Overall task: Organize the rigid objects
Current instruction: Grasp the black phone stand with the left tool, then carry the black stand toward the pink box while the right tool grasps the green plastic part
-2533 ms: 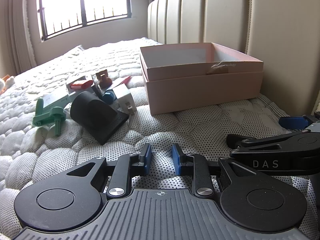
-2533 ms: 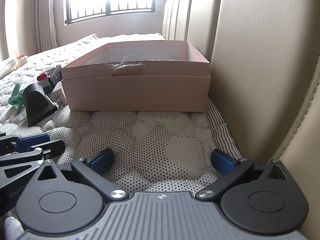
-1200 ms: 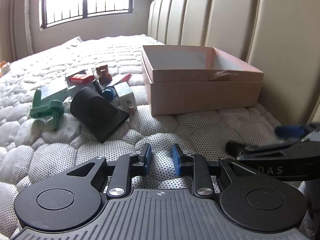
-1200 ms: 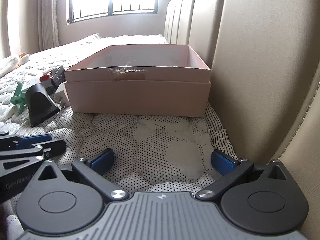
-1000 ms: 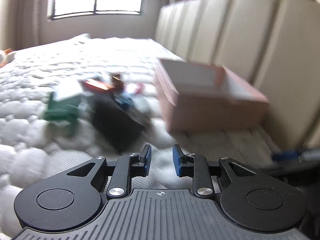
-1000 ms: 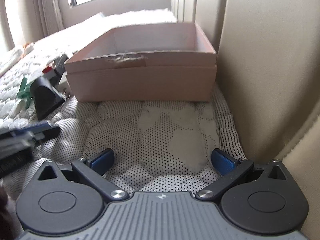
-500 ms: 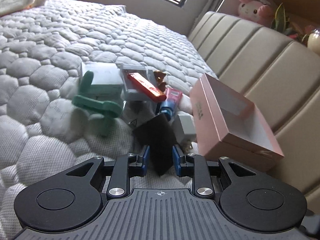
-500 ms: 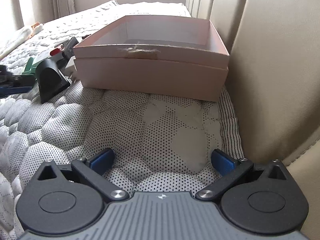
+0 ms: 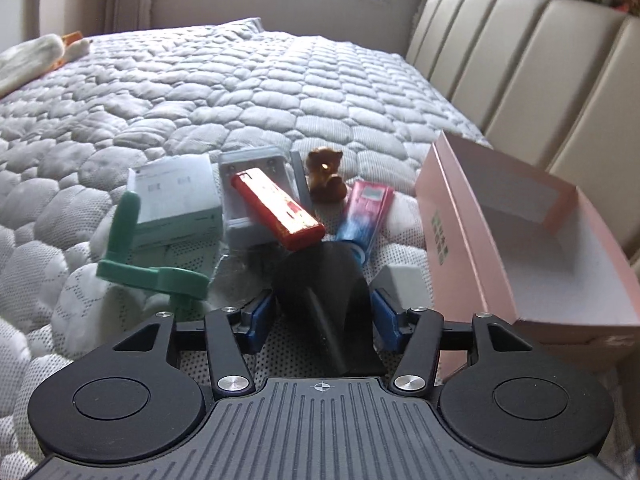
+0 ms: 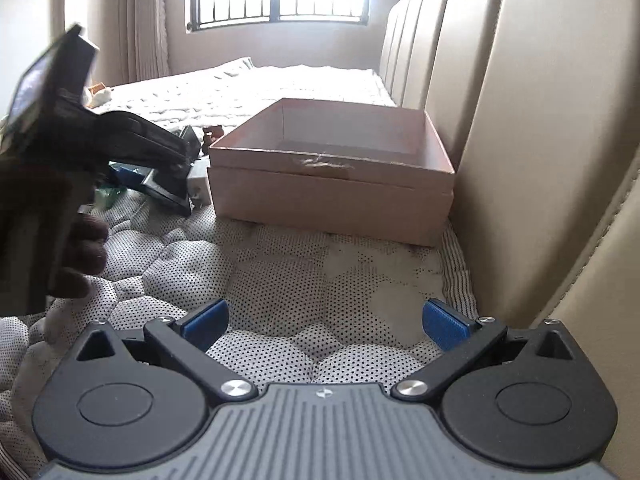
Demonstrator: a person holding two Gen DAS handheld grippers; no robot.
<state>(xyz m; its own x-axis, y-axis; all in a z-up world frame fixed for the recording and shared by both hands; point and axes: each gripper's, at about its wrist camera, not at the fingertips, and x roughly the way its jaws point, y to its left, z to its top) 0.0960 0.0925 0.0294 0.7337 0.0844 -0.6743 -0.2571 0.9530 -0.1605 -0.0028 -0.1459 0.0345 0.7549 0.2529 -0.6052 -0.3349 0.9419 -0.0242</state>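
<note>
Right wrist view: pink box [image 10: 332, 196] seemingly holds nothing visible.

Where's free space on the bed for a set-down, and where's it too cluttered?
Free: the mattress strip between the right gripper and the pink box, and the box's empty inside. Also the open quilt beyond the pile. Crowded: left of the box, where the left gripper straddles the black wedge beside the green clamp and red case.

Black wedge [image 9: 324, 300] beside open pink box [image 9: 520, 240]
</note>
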